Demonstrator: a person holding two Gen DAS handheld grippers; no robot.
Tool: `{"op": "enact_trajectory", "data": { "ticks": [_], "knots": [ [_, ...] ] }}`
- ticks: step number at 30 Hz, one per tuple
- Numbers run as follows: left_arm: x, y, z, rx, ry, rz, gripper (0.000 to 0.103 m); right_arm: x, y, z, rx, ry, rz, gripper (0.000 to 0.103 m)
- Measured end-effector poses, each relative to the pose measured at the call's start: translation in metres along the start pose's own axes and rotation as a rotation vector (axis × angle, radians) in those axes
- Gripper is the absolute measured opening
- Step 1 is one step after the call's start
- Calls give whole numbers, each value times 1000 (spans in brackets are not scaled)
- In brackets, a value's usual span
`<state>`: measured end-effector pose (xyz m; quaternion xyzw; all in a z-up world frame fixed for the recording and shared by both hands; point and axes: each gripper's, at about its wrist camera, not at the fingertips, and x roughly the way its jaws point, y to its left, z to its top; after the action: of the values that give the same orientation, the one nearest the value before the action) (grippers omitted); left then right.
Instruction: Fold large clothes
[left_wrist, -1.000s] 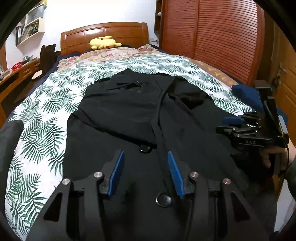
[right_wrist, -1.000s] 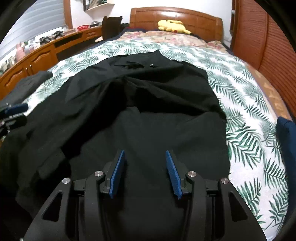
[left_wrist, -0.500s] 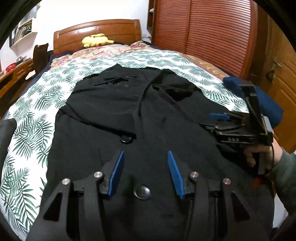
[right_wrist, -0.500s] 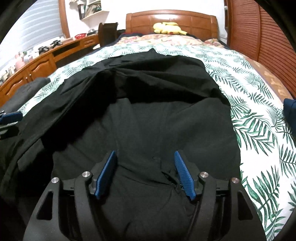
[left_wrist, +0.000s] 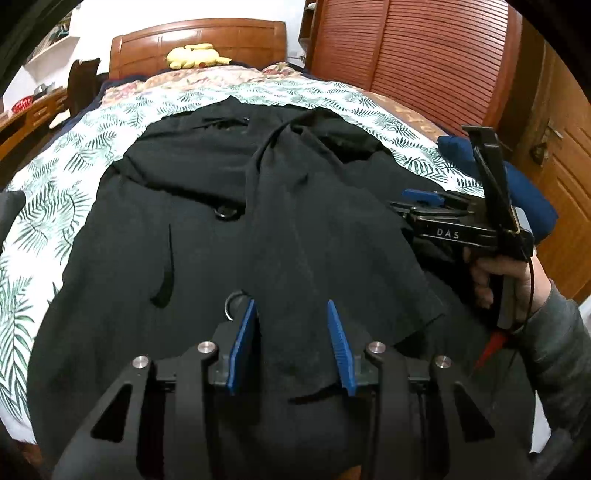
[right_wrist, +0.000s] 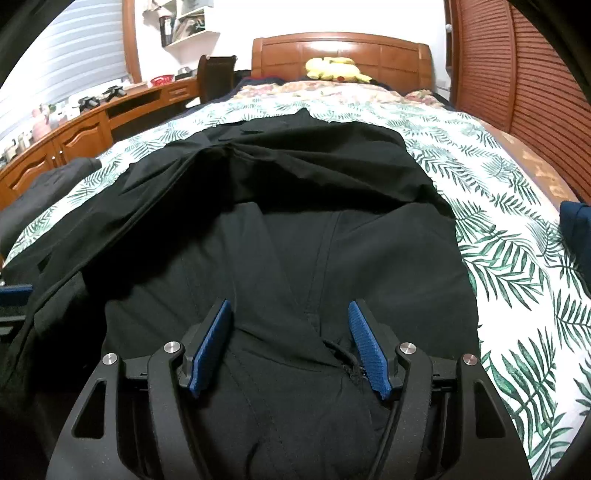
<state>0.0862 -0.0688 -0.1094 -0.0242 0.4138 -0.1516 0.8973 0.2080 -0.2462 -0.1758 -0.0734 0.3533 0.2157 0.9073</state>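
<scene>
Coat (left_wrist: 295, 229) beneath both grippers, between jaws

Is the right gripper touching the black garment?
Cannot tell. In the right wrist view the right gripper stands open over the black garment; no contact or gap shows plainly.

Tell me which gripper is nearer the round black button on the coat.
Left. The button lies just beyond the left gripper, slightly to its left. The right gripper is farther off, across the coat.

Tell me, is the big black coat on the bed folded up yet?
Not yet. The black coat lies mostly spread along the leaf-print bedspread, with only one front panel flopped over its middle.
</scene>
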Motion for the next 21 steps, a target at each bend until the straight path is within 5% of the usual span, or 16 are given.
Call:
{"op": "enact_trajectory", "data": {
  "ticks": [8,14,21],
  "knots": [
    [-12,-1,1,36,-14,12,4,0,1,0,-1,-8,-3,67],
    [-55,33,39,38,-120,111,4,0,1,0,-1,-9,-3,67],
    [-72,83,79,35,-156,243,4,0,1,0,-1,-9,-3,67]
  ]
}}
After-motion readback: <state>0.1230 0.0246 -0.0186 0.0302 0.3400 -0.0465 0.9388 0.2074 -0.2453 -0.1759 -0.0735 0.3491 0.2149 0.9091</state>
